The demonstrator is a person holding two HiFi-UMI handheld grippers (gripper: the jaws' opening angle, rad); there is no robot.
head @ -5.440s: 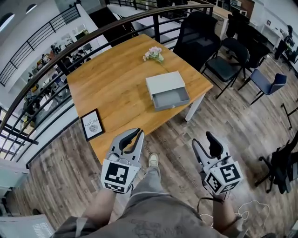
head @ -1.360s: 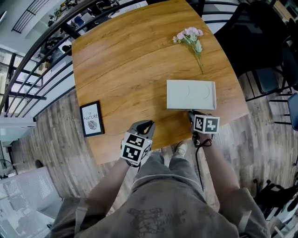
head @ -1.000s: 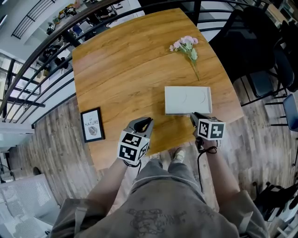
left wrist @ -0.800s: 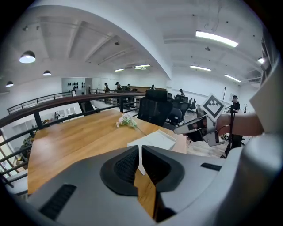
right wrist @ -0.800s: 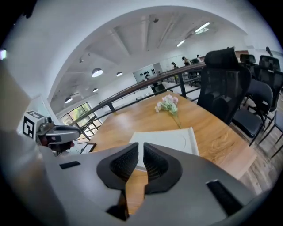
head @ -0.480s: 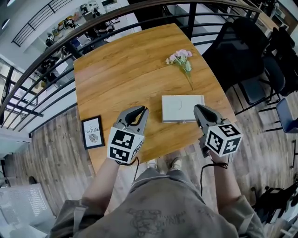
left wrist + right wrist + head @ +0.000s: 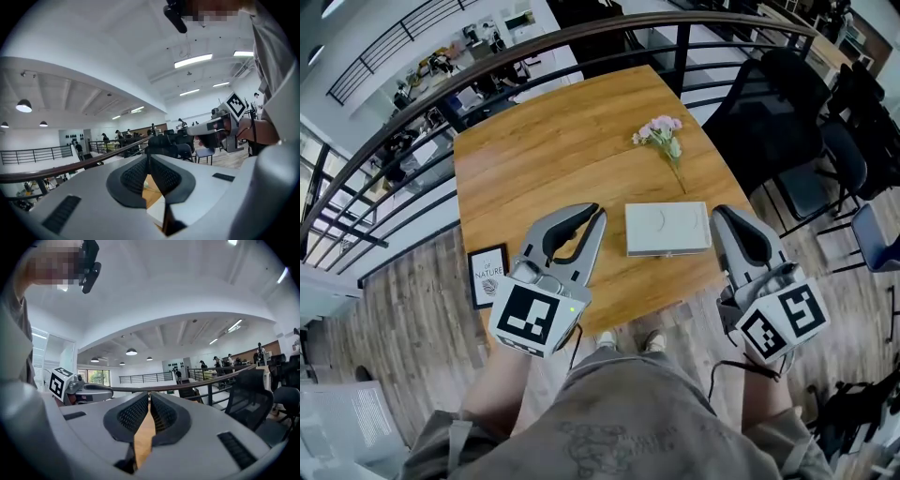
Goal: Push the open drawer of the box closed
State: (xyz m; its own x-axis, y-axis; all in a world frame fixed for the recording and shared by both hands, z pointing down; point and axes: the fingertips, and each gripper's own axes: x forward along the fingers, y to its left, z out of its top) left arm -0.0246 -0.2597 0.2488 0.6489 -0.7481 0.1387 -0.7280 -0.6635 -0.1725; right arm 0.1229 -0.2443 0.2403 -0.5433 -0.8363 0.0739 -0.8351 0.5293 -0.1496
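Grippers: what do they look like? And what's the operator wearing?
Left gripper and right gripper: light grey curved shells, dark textured pads, white cube with black square markers at each rear, black cable trailing. Operator wears a grey-brown top.

Wooden table [image 7: 534,159], black railing [image 7: 478,67], plank floor [image 7: 403,309]

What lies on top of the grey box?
Nothing lies on the grey box; its lid is bare. The drawer is shut, so its inside cannot be seen.
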